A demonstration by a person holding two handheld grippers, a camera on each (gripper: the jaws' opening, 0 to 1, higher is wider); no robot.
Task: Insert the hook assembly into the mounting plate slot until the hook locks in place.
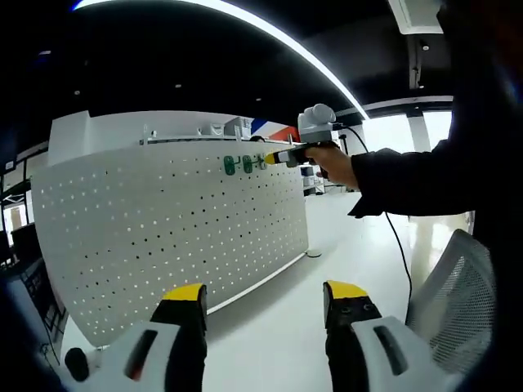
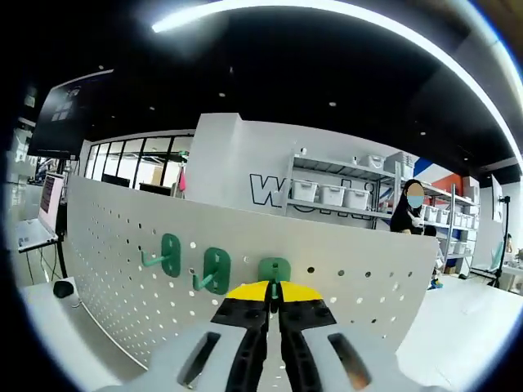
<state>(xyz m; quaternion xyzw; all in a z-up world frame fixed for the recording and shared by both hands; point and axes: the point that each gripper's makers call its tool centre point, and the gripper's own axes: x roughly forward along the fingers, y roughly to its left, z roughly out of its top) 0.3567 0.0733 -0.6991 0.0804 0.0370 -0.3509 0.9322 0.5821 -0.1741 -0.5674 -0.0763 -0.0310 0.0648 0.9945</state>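
Observation:
A white pegboard mounting plate [image 1: 163, 229] stands upright on the table. Two green hooks [image 2: 170, 255] [image 2: 215, 271] sit in its upper holes. A third green hook [image 2: 274, 269] is against the board to their right, its stem between the shut jaws of my right gripper [image 2: 274, 292]. In the left gripper view a hand holds the right gripper [image 1: 278, 158] at the board's top edge, beside the green hooks [image 1: 237, 166]. My left gripper [image 1: 265, 298] hangs low in front of the board, open, with nothing between its yellow-tipped fingers.
A white tabletop [image 1: 270, 327] runs along the board's foot. A mesh chair back [image 1: 458, 302] is at the right and a black cable [image 1: 400, 245] hangs from the sleeve. Behind the board are shelves with bins [image 2: 335, 192], a person [image 2: 406, 214] and a monitor [image 2: 49, 196].

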